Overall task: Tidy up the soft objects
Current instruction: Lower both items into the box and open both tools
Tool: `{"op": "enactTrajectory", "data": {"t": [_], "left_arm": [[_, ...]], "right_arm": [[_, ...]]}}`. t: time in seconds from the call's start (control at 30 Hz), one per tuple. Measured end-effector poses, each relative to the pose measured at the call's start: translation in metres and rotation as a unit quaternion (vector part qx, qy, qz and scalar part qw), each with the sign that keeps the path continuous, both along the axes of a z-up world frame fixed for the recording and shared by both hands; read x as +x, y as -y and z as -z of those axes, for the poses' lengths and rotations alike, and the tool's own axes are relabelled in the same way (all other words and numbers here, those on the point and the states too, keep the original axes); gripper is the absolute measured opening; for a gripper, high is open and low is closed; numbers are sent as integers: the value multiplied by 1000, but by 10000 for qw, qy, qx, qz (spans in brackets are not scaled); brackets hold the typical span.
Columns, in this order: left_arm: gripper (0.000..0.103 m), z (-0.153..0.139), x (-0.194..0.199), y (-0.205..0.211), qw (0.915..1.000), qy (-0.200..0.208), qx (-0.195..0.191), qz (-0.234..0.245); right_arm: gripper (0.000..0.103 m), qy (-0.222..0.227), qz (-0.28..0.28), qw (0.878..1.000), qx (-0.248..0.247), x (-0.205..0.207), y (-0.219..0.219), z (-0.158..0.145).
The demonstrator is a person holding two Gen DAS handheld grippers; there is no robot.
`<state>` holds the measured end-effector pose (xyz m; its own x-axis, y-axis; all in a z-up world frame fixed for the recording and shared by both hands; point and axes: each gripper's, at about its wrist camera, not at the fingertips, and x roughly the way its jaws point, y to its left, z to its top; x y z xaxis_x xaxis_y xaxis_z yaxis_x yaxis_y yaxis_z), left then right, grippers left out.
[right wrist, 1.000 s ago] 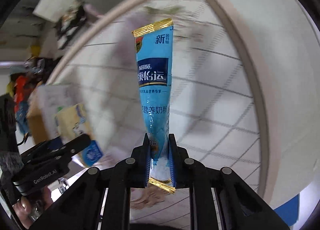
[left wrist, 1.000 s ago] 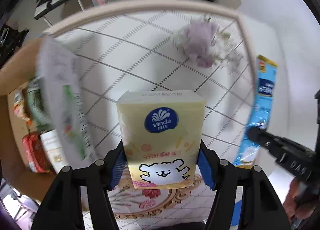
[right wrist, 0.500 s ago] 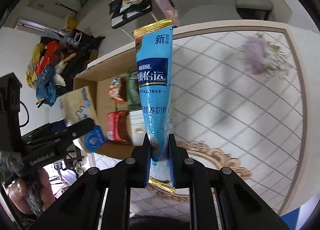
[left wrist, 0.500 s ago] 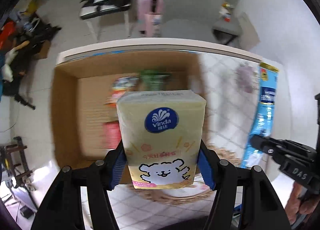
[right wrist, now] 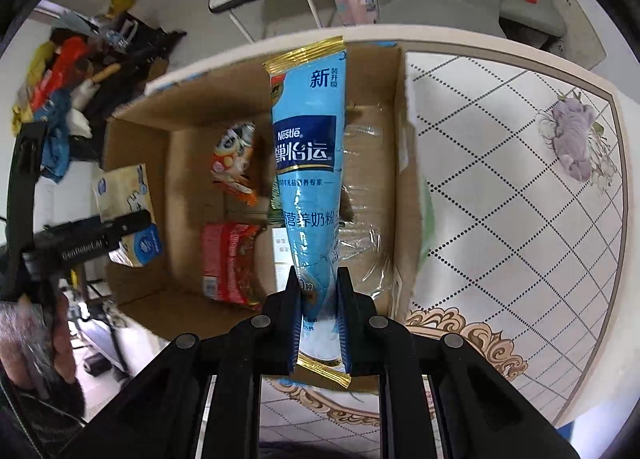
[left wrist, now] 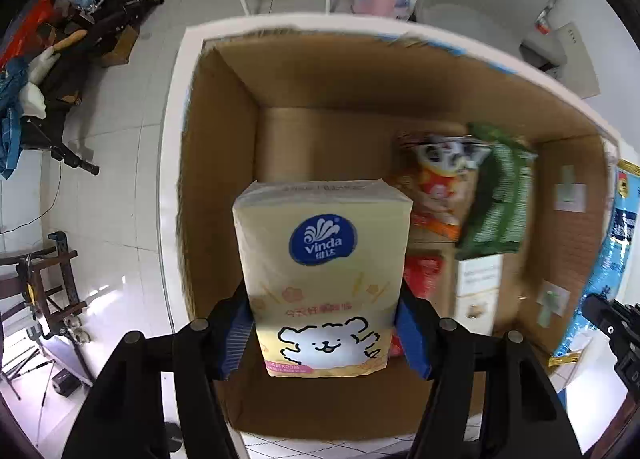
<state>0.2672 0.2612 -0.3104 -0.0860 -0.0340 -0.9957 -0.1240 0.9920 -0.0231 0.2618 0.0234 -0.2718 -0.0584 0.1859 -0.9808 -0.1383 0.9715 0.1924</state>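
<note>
One cardboard box [left wrist: 224, 163], open-topped, sits on the table [right wrist: 520, 187], which carries a diamond-patterned cloth. Inside the box: four packets counted — one orange snack bag [left wrist: 436, 187], one green bag [left wrist: 500, 199], one red packet [right wrist: 226, 259], one white carton [left wrist: 478, 287]; motion blur softens them, so a fifth could be hidden. Two claws in view, each loaded. Left claw [left wrist: 324, 331]: jaws partly spread, blue pads pressed on both flanks of one yellow tissue pack [left wrist: 324, 267], gripped at its lower end and held over the empty left side of the box. Right claw [right wrist: 320, 319]: jaws nearly together, clenched on the lower end of one blue milk powder sachet [right wrist: 310, 163], which stands out lengthwise from the claw above the box interior. From the right wrist view the left claw with its tissue pack shows at the box's left wall, a hand [right wrist: 48, 343] beneath it.
</note>
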Motion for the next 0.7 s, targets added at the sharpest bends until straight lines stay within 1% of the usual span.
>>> {"op": "enactTrajectory", "data": {"t": [0.03, 0.13, 0.37, 0.43, 0.47, 0.57, 0.67, 0.7], "left_arm": [[61, 9, 6, -2, 10000, -24, 10, 20], [61, 20, 17, -4, 9999, -76, 65, 48], [61, 30, 47, 5, 9997, -18, 106, 211], [61, 35, 54, 7, 9996, -52, 114, 263], [62, 38, 56, 6, 9995, -59, 136, 269], [62, 42, 61, 4, 9990, -87, 382, 204], [62, 40, 60, 1, 9991, -165, 376, 68], [62, 38, 60, 0, 9991, -182, 392, 50]], "right_arm": [[17, -36, -18, 10000, -53, 3, -4, 7], [17, -106, -113, 9997, -211, 7, -11, 21], [17, -221, -176, 9988, -408, 14, -15, 45], [17, -224, -196, 9985, -463, 14, -18, 46], [17, -224, -241, 9981, -517, 14, -20, 48], [18, -250, -223, 9974, -630, 18, -20, 55], [28, -240, -129, 9976, -640, 18, -17, 56], [41, -220, -114, 9976, -649, 18, -16, 53]]}}
